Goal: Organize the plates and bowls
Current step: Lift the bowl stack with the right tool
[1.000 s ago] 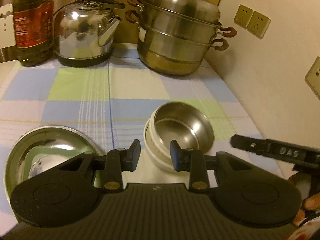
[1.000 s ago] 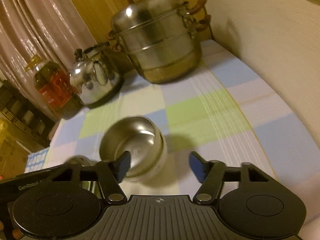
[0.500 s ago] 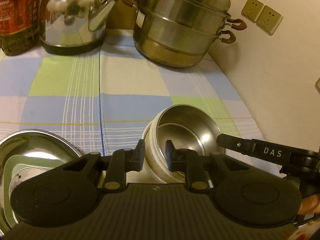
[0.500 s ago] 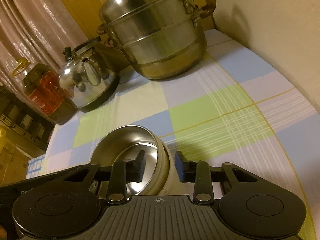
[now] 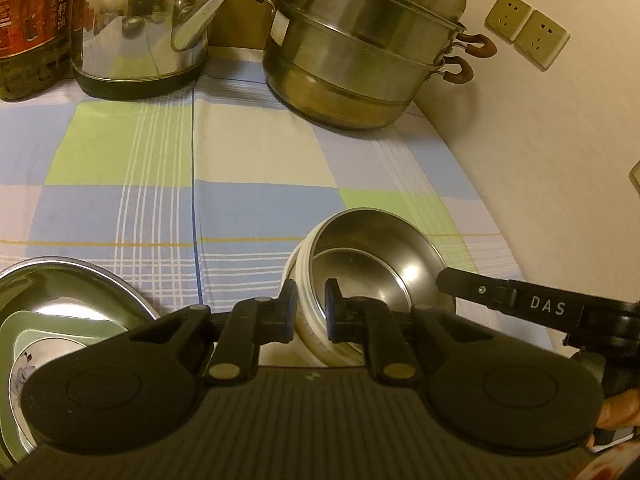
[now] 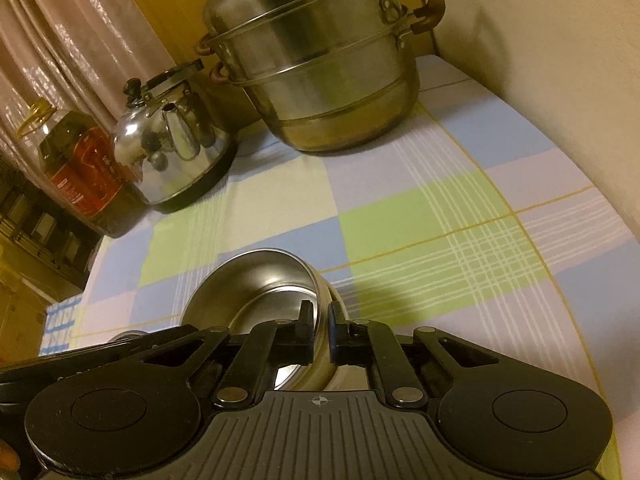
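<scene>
Flanking bowl [image 5: 372, 264]: kettle [image 5: 140, 28], steamer pot [image 5: 360, 40] behind.

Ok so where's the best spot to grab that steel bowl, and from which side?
Take the steel bowl by its thin rim, one finger inside and one outside, from the near edge. The smooth curved wall gives no handle, so the lip looks like the surest hold. Both the left gripper and right gripper pinch it that way.
</scene>
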{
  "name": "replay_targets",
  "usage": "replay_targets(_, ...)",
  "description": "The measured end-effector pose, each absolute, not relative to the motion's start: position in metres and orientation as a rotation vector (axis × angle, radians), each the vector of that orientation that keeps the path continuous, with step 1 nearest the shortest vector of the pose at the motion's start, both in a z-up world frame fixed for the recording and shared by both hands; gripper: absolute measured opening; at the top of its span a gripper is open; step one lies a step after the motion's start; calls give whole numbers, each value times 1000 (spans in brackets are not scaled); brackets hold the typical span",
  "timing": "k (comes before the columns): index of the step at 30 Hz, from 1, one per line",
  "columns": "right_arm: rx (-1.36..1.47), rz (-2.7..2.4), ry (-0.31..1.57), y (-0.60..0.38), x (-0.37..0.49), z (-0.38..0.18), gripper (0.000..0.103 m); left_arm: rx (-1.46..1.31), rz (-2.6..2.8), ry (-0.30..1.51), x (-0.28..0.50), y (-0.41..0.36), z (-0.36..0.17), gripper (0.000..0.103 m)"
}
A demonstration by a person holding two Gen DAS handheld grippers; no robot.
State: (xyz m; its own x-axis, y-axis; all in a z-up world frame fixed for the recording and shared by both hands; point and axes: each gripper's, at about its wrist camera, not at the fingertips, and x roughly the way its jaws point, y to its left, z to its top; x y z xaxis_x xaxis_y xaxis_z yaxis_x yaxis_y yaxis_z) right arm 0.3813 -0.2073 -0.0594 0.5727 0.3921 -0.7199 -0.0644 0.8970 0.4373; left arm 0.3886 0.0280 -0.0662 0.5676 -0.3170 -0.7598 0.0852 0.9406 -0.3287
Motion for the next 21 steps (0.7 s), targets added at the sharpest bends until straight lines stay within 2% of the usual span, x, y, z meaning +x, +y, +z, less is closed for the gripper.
replay_targets(4, 387, 268, 937, -207, 383, -59, 8, -272, -234, 955, 391, 28, -66, 14)
replay_targets(6, 386, 256, 948, -206, 385, -59, 8, -276, -226, 967, 393, 28, -67, 19)
replay_targets(8, 369, 237, 965, -203, 388, -60, 14, -275, -226, 979, 397, 29, -69, 24)
replay_targets(10, 352, 221, 972, -200, 391, -62, 41, -286, -226, 994, 400, 31, -72, 25)
replay_targets(11, 354, 221, 968, -200, 392, -62, 43, -294, -229, 998, 401, 32, -74, 26)
replay_targets(21, 336, 235, 1046, -192, 406, -80, 43, -290, -195, 1014, 406, 24, -83, 27)
